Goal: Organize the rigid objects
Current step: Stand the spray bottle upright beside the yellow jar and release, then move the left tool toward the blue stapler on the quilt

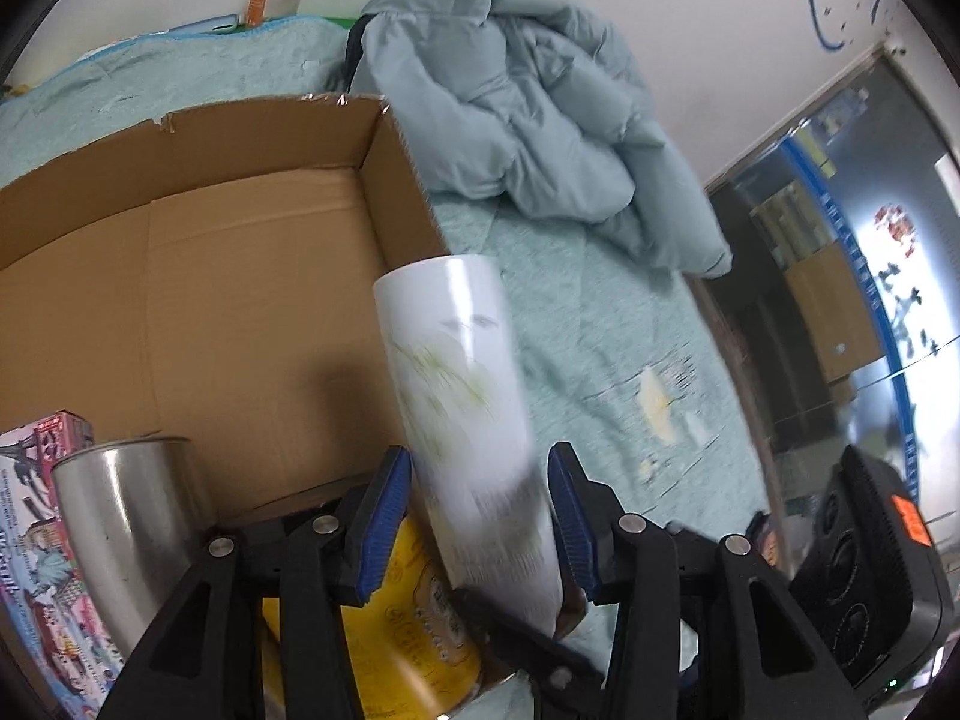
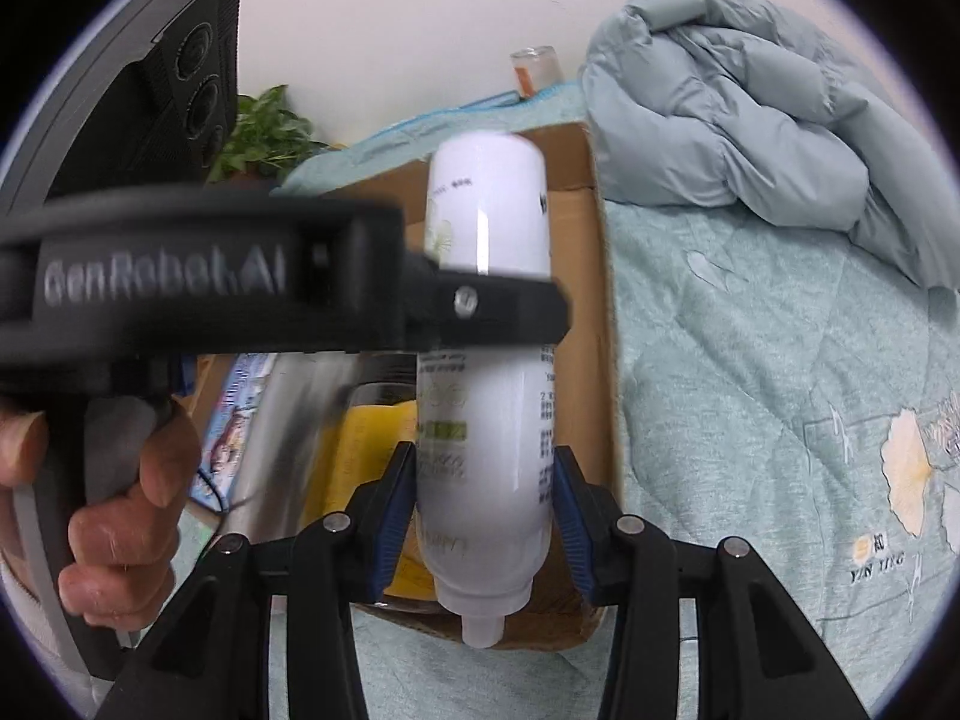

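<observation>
Both tools clamp the same white spray bottle [image 2: 486, 360]: the right tool [image 2: 485, 519] pinches its lower body near the nozzle, and the left tool [image 1: 480, 519] grips farther up, its black frame crossing the bottle in the right wrist view. Sharing the load likely keeps the long bottle steady as it hangs over the cardboard box [image 1: 198, 276] on the bed [image 2: 750, 420]. Inside the box sit a steel cup [image 1: 120, 528], a yellow tin [image 1: 402, 618] and a printed carton [image 1: 36, 510], with bare floor beyond them.
</observation>
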The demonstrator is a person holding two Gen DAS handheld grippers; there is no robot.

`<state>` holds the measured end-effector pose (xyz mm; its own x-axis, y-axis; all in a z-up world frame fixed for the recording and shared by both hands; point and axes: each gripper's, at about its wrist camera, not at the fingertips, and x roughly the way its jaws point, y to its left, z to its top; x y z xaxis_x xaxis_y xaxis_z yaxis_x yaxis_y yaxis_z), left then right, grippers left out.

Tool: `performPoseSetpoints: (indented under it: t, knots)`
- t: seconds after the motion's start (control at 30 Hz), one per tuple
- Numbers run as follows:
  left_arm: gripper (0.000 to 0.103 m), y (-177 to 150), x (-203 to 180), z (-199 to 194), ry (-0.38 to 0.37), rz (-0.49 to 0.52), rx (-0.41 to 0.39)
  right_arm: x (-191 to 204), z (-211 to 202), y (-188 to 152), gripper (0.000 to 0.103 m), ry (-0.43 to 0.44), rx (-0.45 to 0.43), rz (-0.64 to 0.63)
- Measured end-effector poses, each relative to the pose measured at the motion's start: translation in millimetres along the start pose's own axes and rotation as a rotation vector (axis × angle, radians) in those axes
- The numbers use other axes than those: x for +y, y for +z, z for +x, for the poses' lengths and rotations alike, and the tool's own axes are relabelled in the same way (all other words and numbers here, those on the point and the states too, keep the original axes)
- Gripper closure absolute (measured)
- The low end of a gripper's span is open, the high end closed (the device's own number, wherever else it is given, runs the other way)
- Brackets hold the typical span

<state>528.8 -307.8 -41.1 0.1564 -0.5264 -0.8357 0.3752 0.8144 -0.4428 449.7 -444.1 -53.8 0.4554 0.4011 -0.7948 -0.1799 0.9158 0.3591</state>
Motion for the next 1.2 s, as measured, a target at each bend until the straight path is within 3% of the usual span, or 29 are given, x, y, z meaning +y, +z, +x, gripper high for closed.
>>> performPoseSetpoints:
  t: [0.07, 0.17, 0.2, 0.23, 0.27, 0.3, 0.37, 0.53, 0.57, 0.67, 0.77, 0.83, 0.93, 1.13, 1.17, 1.2]
  knots:
    - [0.056, -7.9, -1.3, -6.5, -0.001, 0.019, -0.009, 1.1, 2.9, -4.1, 0.058, -0.068, -0.003, 0.0]
    - [0.051, -26.2, -9.1, -35.8, 0.049, 0.082, -0.086, 6.1, -8.6, -17.4, 0.039, -0.074, -0.062, 0.003]
    - [0.044, -34.4, -11.2, -49.0, 0.066, 0.1, -0.122, 8.2, -14.8, -21.8, 0.027, -0.075, -0.094, -0.001]
    - [0.04, -44.1, -12.7, -63.7, 0.088, 0.119, -0.167, 10.9, -24.0, -29.3, 0.022, -0.082, -0.142, -0.011]
    - [0.027, -56.8, -15.1, -82.4, 0.123, 0.151, -0.226, 14.6, -35.4, -39.7, 0.022, -0.107, -0.198, -0.028]
    - [0.017, -67.5, -18.1, -97.6, 0.167, 0.185, -0.279, 19.0, -46.1, -51.4, 0.021, -0.131, -0.242, -0.048]
    - [0.007, -92.4, -27.7, -136.2, 0.291, 0.267, -0.398, 27.6, -60.4, -71.3, 0.02, -0.16, -0.296, -0.081]
    - [0.001, -142.0, -44.1, -228.6, 0.531, 0.352, -0.603, 59.6, -86.0, -114.6, 0.02, -0.2, -0.344, -0.176]
    - [0.001, -155.1, -48.0, -247.6, 0.612, 0.372, -0.636, 64.3, -91.4, -120.9, 0.02, -0.197, -0.349, -0.188]
    - [0.001, -190.5, -54.9, -283.9, 0.838, 0.43, -0.652, 82.7, -104.2, -136.9, 0.02, -0.152, -0.357, -0.197]
    - [0.001, -234.2, -50.6, -306.6, 0.941, 0.428, -0.64, 104.6, -121.3, -154.8, 0.02, -0.113, -0.385, -0.212]
    - [0.001, -262.5, -40.7, -307.9, 0.892, 0.39, -0.595, 117.0, -130.5, -168.1, 0.02, -0.078, -0.397, -0.216]
    - [0.001, -304.6, -14.1, -284.5, 0.717, 0.288, -0.478, 135.2, -133.4, -192.4, 0.02, 0.002, -0.364, -0.234]
    - [0.004, -381.6, 51.4, -193.2, 0.356, 0.025, -0.238, 151.5, -113.1, -253.8, 0.02, 0.097, -0.25, -0.232]
    - [0.015, -391.3, 58.0, -177.8, 0.311, -0.013, -0.208, 152.6, -109.5, -263.6, 0.02, 0.104, -0.227, -0.23]
    - [0.032, -397.9, 62.8, -163.5, 0.28, -0.041, -0.18, 153.9, -106.8, -272.6, 0.02, 0.107, -0.211, -0.233]
